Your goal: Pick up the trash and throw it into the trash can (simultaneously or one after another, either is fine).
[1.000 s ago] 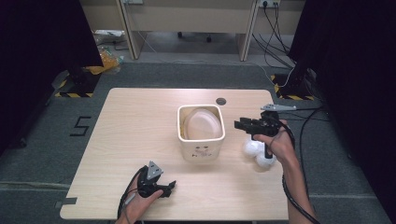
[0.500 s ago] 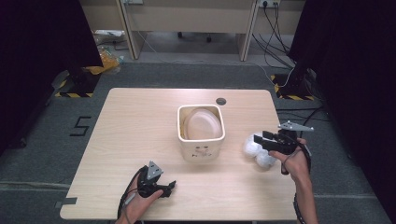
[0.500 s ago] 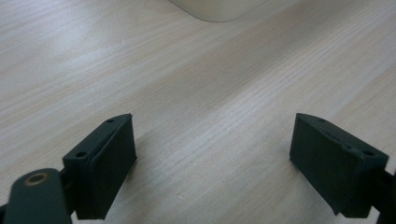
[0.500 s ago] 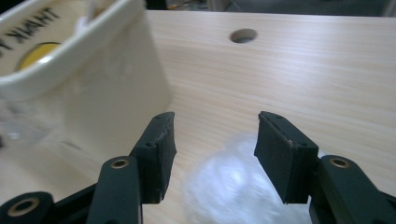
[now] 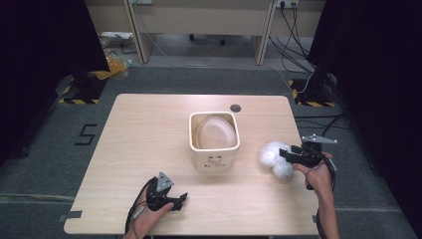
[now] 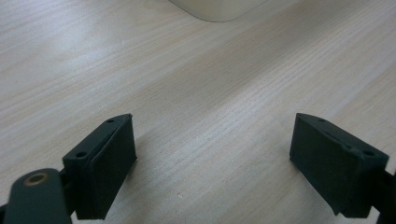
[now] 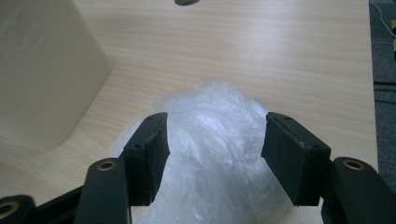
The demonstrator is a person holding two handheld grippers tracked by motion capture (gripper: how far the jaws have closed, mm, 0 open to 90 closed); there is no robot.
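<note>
The right tongs sit low at the right edge of the bench, in the person's right hand. Their jaws have just been opening, and they stand apart on both sides of a crinkly clear plastic bag. The pads look close to the bag, but I cannot tell if they touch it. The bag lies on the bench as a white puffy lump near the right edge, well apart from the bin.

The left tongs rest near the front edge of the bench, a bit left of the middle, in the left hand. Their jaws are wide apart with bare wood between them.

A cream square bin stands in the middle of the bench. Something pale and round lies inside it. A small dark round spot is near the back edge.
</note>
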